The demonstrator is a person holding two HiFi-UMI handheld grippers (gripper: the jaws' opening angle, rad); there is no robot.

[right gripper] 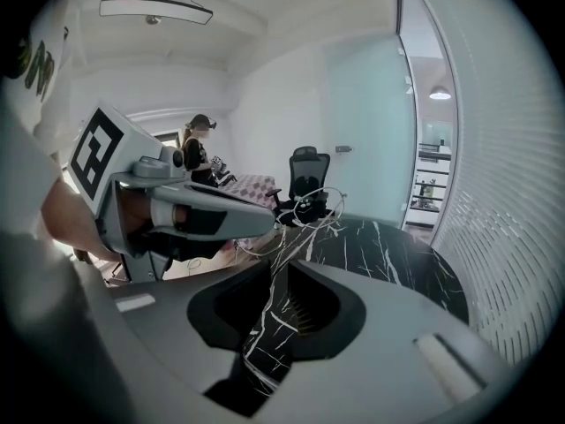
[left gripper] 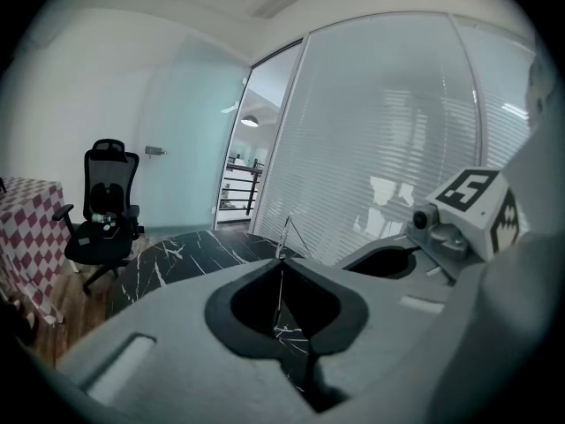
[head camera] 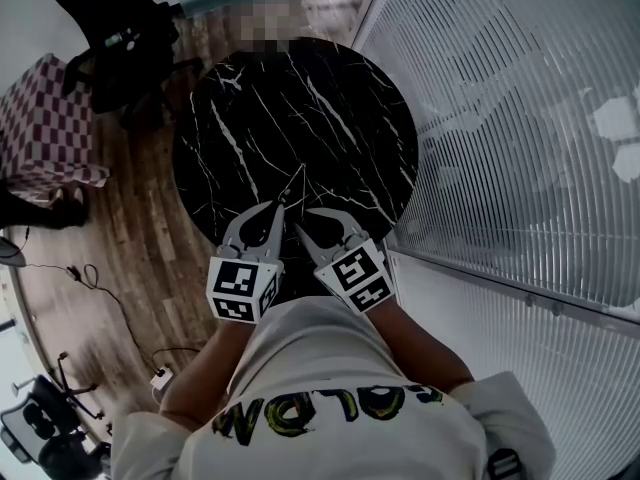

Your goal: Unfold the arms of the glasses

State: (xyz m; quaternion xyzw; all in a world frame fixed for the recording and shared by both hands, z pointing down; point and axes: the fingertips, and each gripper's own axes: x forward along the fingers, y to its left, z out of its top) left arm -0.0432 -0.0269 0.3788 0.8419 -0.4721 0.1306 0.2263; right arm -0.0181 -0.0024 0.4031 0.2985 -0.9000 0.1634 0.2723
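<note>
Filling the middle of the head view, a round tabletop (head camera: 300, 98) of black stone with white veins stands on a wood floor (head camera: 130, 218). A glass wall with blinds (head camera: 500, 118) curves past its right edge. Beyond its far left edge stand a black office chair (head camera: 120, 48) and a piece covered in red and white checks (head camera: 45, 128). A cable (head camera: 80, 271) trails over the floor at the left.

Both grippers reach in over the near edge of the tabletop, with their tips close together. The glasses (head camera: 292, 183), a thin wire frame, sit right at those tips, above the near part of the tabletop. The left gripper (head camera: 278, 208) has its jaws pressed together on one wire of the glasses, which stands up from between the tips. The right gripper (head camera: 303, 223) has its jaws a narrow gap apart, and a wire of the frame reaches into that gap.

From above, the frame is only a faint line. The right gripper view shows its looping wires against the chair. That view alone also shows a person (right gripper: 199, 153) standing far back and a long ceiling lamp (right gripper: 154, 9). Only the left gripper view shows a doorway (left gripper: 238, 184) with a railing behind it.
</note>
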